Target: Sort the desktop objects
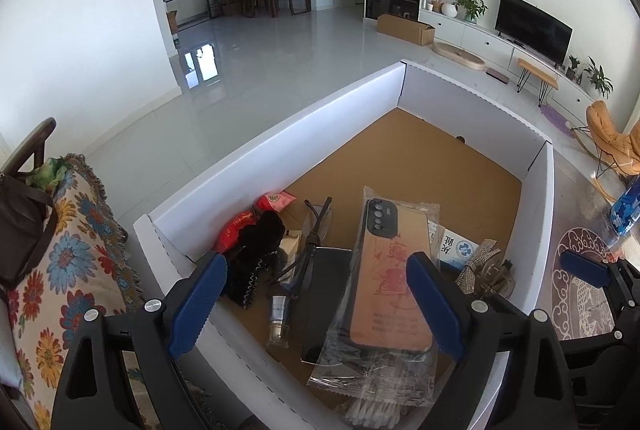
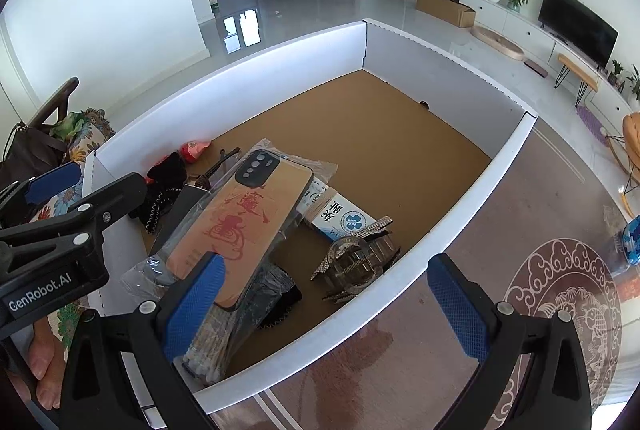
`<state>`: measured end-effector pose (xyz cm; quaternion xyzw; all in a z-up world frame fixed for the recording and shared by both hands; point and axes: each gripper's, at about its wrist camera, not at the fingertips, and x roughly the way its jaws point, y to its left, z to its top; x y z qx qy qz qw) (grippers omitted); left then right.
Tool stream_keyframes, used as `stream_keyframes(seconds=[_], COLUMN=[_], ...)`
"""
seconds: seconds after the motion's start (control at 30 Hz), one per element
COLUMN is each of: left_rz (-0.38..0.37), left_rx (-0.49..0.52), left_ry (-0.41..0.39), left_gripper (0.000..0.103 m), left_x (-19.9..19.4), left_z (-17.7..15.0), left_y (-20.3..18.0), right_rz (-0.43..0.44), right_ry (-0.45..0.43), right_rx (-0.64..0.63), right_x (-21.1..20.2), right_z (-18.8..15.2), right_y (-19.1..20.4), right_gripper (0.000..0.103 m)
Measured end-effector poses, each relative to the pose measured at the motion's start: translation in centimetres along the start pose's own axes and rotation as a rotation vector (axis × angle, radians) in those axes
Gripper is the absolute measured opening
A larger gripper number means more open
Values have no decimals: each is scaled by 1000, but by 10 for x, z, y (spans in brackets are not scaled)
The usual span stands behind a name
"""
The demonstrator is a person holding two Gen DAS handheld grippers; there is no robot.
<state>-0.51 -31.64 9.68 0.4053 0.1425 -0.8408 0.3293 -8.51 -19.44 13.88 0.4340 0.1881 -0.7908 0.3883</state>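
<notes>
Both tongs spread wide, gripping nothing: left tongs (image 1: 316, 304) above wrapped phone case (image 1: 390, 270) inside white box (image 1: 280, 133); right tongs (image 2: 326, 304) over box's near wall.

From where I sit, the clearest lettering is "GenRobot.AI" in white on the black body of the left tool (image 2: 52, 185), seen from the right wrist. A white and blue box (image 2: 344, 220) in the tray carries large Chinese characters beside a round blue emblem; I cannot read them. The bagged phone case (image 2: 244, 222) bears a red printed figure and small lines too blurred to read.
</notes>
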Motion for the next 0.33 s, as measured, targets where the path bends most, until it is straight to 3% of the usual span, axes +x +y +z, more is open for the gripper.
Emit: stream_keyframes(seconds=[0.23,0.33], left_rz=[-9,-21], left_rx=[-21,-36], left_ry=[4,-29], left_gripper=[92,92], left_x=[3,-1], left_z=[-1,-2], left_y=[5,7], right_rz=[3,6], right_ry=[8,1], right_rx=[1,2], right_x=[4,4], right_z=[-3,-2], right_y=[0,0], right_gripper=[101,101])
